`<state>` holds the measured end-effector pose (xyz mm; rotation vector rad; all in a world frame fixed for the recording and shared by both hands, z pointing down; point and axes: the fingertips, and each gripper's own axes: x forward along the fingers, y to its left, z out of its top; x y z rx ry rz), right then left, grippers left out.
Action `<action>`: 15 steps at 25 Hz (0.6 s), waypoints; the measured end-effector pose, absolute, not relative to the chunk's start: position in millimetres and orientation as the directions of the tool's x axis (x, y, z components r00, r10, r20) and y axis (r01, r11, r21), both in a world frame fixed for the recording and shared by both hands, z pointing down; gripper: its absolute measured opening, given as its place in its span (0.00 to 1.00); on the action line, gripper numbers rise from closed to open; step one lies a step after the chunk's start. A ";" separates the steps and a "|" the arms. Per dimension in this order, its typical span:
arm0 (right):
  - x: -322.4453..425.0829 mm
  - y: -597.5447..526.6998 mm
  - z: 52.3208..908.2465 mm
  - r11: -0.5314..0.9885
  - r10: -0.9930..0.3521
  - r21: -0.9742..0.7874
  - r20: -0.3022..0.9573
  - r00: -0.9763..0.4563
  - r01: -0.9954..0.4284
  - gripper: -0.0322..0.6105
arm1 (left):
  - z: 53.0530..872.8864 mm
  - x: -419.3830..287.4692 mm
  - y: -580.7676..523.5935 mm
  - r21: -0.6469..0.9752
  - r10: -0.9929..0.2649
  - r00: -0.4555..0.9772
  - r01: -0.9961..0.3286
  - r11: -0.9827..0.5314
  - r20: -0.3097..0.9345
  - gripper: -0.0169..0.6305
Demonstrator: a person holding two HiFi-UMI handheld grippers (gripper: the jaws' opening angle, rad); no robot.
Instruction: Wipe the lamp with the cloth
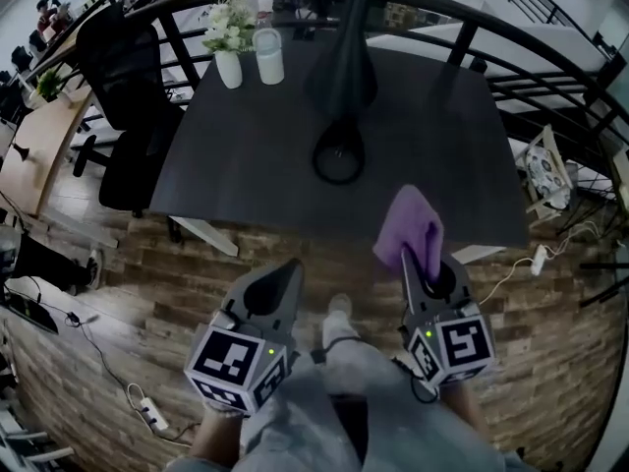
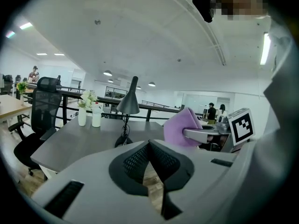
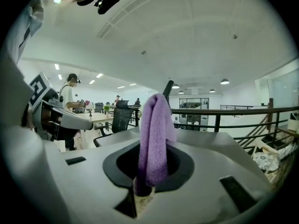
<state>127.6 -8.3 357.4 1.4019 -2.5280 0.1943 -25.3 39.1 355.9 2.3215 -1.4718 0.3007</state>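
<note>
Right gripper (image 3: pixel 148 174): 2 jaws pinching the purple cloth (image 1: pixel 413 226), which stands up out of them over the near edge of the dark table (image 1: pixel 236 165). Left gripper (image 2: pixel 149 146): jaw tips pressed together, nothing between. Both sit on the near side, above the wood floor (image 1: pixel 147 293). Lamp (image 1: pixel 339 150) stands mid-table, farther off, apart from the cloth. Flower vase (image 1: pixel 228 42) and white bottle (image 1: pixel 268 55) at far left.

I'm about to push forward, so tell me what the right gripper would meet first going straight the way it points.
The right gripper, its claw shut on the purple cloth, points over the dark table toward the lamp. The lamp would probably come first, though depth is unclear.
</note>
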 end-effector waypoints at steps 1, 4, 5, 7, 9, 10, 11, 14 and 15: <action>128.4 -20.5 357.0 0.532 -0.815 0.005 0.274 -0.511 -0.847 0.13 | 355.5 -25.4 28.9 0.195 -0.825 0.423 -0.906 -0.377 0.374 0.05; 133.7 -55.8 353.3 0.534 -0.817 0.018 0.267 -0.511 -0.845 0.13 | 350.6 -24.5 -1.2 0.193 -0.836 0.401 -0.916 -0.353 0.375 0.05; 134.9 -66.6 351.8 0.535 -0.818 0.023 0.263 -0.511 -0.844 0.13 | 350.9 -24.3 -10.3 0.196 -0.840 0.399 -0.916 -0.350 0.367 0.05; 136.9 -87.0 349.9 0.539 -0.818 0.034 0.258 -0.514 -0.841 0.13 | 350.7 -24.7 -28.3 0.199 -0.857 0.390 -0.919 -0.340 0.337 0.05; 138.8 -107.3 348.3 0.544 -0.817 0.043 0.257 -0.517 -0.838 0.13 | 348.7 -24.6 -43.0 0.206 -0.860 0.375 -0.925 -0.320 0.345 0.05; 139.3 -118.3 347.5 0.547 -0.816 0.048 0.255 -0.519 -0.836 0.13 | 348.4 -24.4 -49.7 0.213 -0.856 0.370 -0.926 -0.311 0.360 0.05; 139.5 -130.2 346.8 0.550 -0.815 0.054 0.252 -0.521 -0.834 0.13 | 348.1 -24.3 -57.1 0.221 -0.855 0.366 -0.927 -0.302 0.367 0.05; 141.1 -166.3 346.6 0.561 -0.812 0.075 0.246 -0.530 -0.824 0.13 | 346.3 -25.0 -81.2 0.220 -0.868 0.350 -0.933 -0.286 0.353 0.05; 141.7 -177.5 346.5 0.565 -0.810 0.080 0.245 -0.533 -0.821 0.13 | 345.2 -24.9 -89.0 0.214 -0.876 0.344 -0.934 -0.285 0.338 0.05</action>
